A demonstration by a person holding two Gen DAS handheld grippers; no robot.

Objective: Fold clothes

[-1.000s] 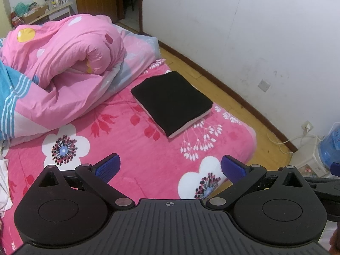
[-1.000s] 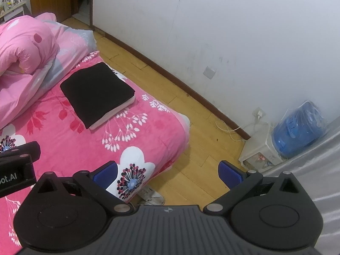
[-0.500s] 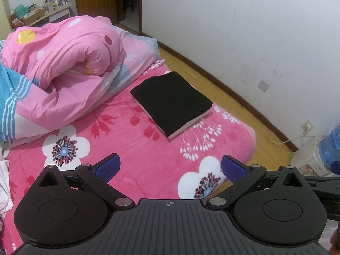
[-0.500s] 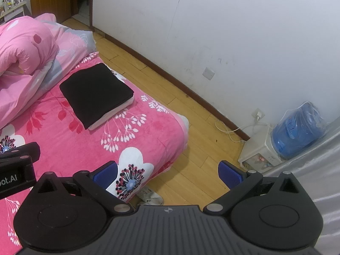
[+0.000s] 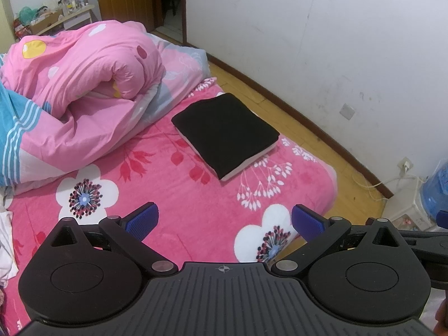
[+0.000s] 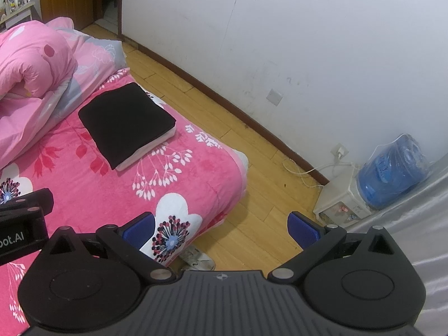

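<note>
Folded black garment (image 5: pixel 225 137) lies on the bed (image 5: pixel 179 196); left hand-held gripper (image 5: pixel 222 221) and right hand-held gripper (image 6: pixel 221 225) gape wide, holding nothing

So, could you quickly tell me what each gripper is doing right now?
Left gripper: jaws open, holding nothing.
Right gripper: jaws open, holding nothing.

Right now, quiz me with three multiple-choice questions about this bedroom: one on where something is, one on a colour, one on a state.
1. Where does the folded black garment lie?
A. on the pink floral bedspread
B. on the wooden floor
C. on the rumpled pink duvet

2. What colour are the pads on the left gripper fingers?
A. red
B. blue
C. green

3. What state is the right gripper in?
A. shut on cloth
B. shut empty
C. open, empty

Answers: 1 A, bedspread shows all around it. 2 B, both pads are blue. 3 C, its fingers stand wide apart with nothing between.
</note>
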